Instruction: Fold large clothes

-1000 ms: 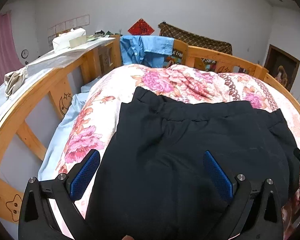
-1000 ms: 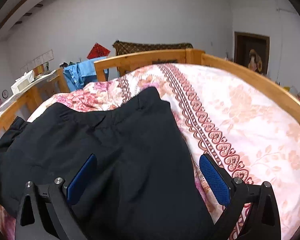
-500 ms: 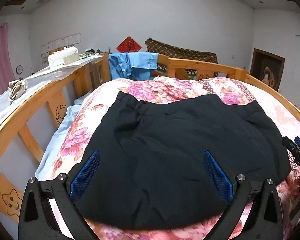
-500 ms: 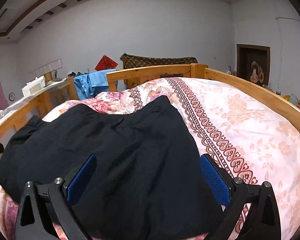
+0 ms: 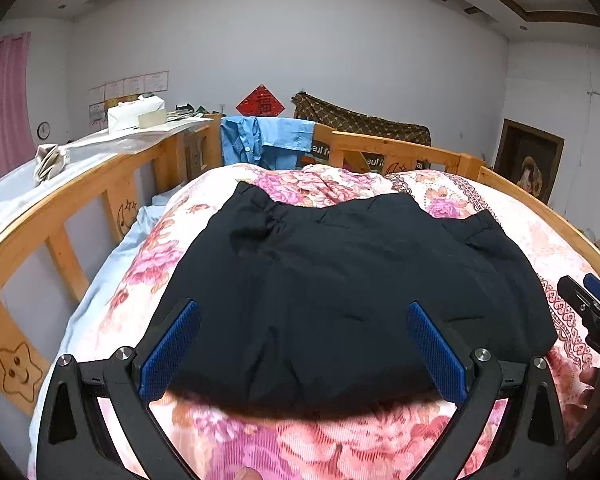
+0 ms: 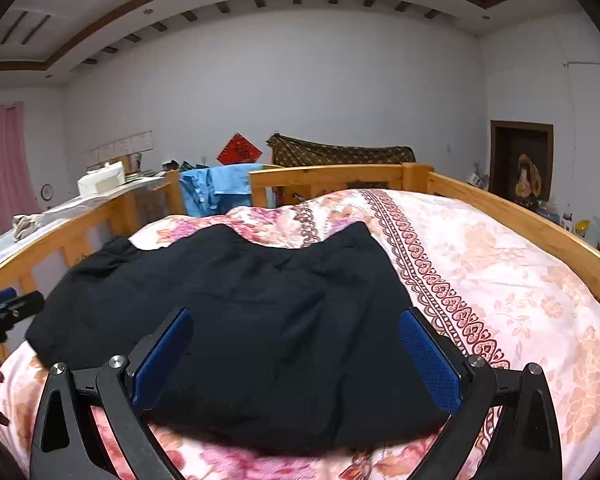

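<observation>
A black garment point(image 5: 340, 280) lies folded and flat on the floral quilt point(image 5: 308, 440) of a bed; it also shows in the right wrist view point(image 6: 260, 320). My left gripper point(image 5: 302, 352) is open and empty, held above the garment's near edge. My right gripper point(image 6: 296, 352) is open and empty too, above the near edge of the garment. The right gripper's tip point(image 5: 592, 304) shows at the right edge of the left wrist view; the left gripper's tip point(image 6: 8, 308) shows at the left edge of the right wrist view.
A wooden bed rail point(image 5: 60, 208) runs along the left, the back and the right point(image 6: 520, 216). A blue shirt point(image 5: 260, 140) and a brown patterned cloth point(image 5: 360, 120) hang over the back rail. A shelf with a white box point(image 5: 136, 114) stands left.
Both grippers have pulled back and up from the garment. The garment's near edge and the quilt in front of it are now in view. Both grippers stayed open.
</observation>
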`<action>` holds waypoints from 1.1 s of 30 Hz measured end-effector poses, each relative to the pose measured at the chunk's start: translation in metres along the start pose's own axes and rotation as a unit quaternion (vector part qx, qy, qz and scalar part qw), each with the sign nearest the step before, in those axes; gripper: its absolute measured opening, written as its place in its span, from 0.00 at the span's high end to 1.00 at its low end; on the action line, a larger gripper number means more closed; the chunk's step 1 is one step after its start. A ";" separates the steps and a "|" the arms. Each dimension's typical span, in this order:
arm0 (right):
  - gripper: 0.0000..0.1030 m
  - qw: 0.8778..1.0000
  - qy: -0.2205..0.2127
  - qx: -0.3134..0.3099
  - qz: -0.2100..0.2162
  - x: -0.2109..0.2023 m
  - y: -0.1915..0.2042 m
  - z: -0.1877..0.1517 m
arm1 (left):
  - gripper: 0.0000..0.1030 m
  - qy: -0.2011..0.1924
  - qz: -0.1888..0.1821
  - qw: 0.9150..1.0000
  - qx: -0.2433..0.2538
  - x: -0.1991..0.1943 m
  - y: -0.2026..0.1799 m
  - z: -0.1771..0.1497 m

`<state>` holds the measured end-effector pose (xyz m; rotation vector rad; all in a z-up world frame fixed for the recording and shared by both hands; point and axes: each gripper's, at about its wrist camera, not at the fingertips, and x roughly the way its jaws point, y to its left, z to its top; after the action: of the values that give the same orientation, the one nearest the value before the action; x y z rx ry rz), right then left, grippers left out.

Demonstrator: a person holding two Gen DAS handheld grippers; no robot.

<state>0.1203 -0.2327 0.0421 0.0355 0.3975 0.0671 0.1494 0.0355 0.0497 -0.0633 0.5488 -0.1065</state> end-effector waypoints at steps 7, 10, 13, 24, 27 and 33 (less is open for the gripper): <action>0.00 1.000 0.003 0.014 0.011 -0.021 0.014 -0.010 | 0.02 0.000 0.002 1.000 0.004 -0.016 0.000 -0.019; 0.00 1.000 0.002 0.014 0.011 -0.028 0.021 -0.014 | 0.02 -0.013 0.002 1.000 0.005 -0.027 -0.001 -0.023; 0.00 1.000 0.001 0.003 0.010 -0.035 0.030 -0.017 | 0.02 -0.026 0.003 1.000 0.008 -0.037 -0.002 -0.030; 0.00 1.000 0.020 -0.002 0.021 -0.057 0.051 -0.037 | 0.02 -0.028 0.006 0.999 0.021 -0.060 -0.005 -0.053; 0.00 1.000 0.017 0.004 0.021 -0.068 0.052 -0.041 | 0.02 -0.015 0.010 1.000 0.019 -0.066 -0.007 -0.063; 0.00 0.999 0.035 0.003 0.027 -0.085 0.057 -0.054 | 0.02 -0.019 0.013 0.999 0.022 -0.081 -0.015 -0.071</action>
<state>0.0179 -0.1807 0.0275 0.0507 0.4672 0.1198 0.0422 0.0282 0.0326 -0.0149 0.5091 -0.0914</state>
